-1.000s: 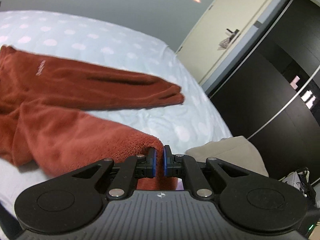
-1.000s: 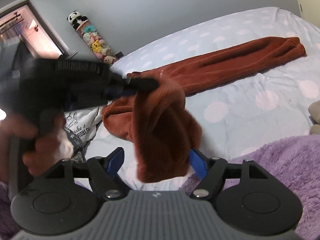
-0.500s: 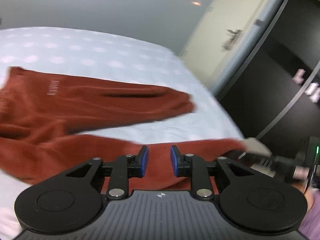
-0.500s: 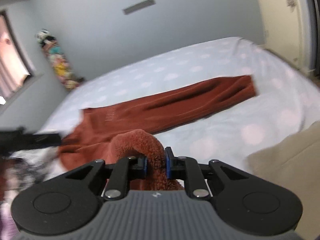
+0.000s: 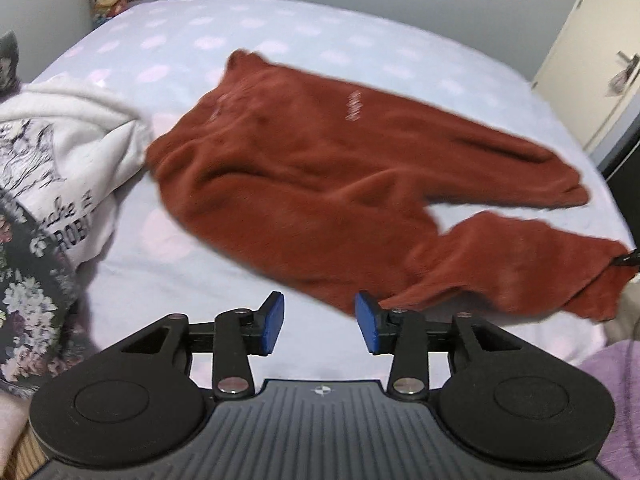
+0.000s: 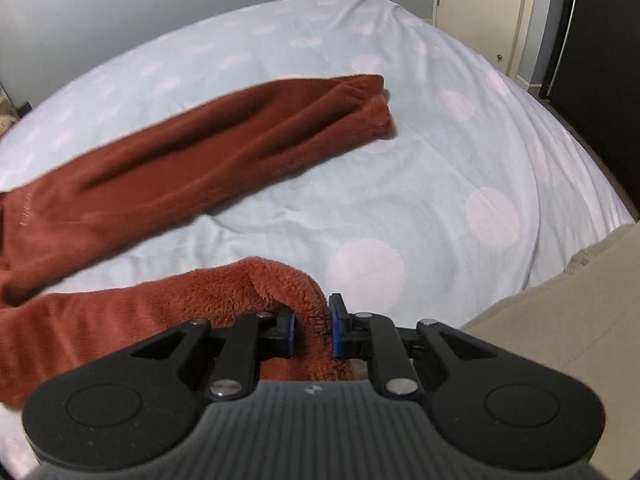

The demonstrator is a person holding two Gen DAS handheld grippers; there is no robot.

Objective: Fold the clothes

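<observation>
Since a second ago, the near trouser leg has passed from the left gripper (image 5: 320, 322) to the right gripper (image 6: 312, 330), and both hands have swung down toward the bed (image 6: 420, 168).

Left gripper: jaws part-way apart and opening, nothing between them; bare sheet lies directly ahead of the fingertips. The rust-red fleece trousers (image 5: 320, 184) lie spread on the bed just beyond and to the right of it, waistband farthest away and to the left.

Right gripper: jaws narrow, pinching the cuff end of the near leg (image 6: 280, 284). That leg trails off to its left; the far leg (image 6: 224, 148) lies flat, well ahead of it.

Step in hand, as judged: laying the trousers out straight, legs not yet stacked. The next move calls for carrying the held cuff across onto the far leg's cuff, with the free left gripper taking hold near the waistband.

Count: one pair of trousers, two legs; one white printed garment (image 5: 68, 160) left of the left gripper; one tan cloth (image 6: 568, 320) right of the right gripper.
</observation>
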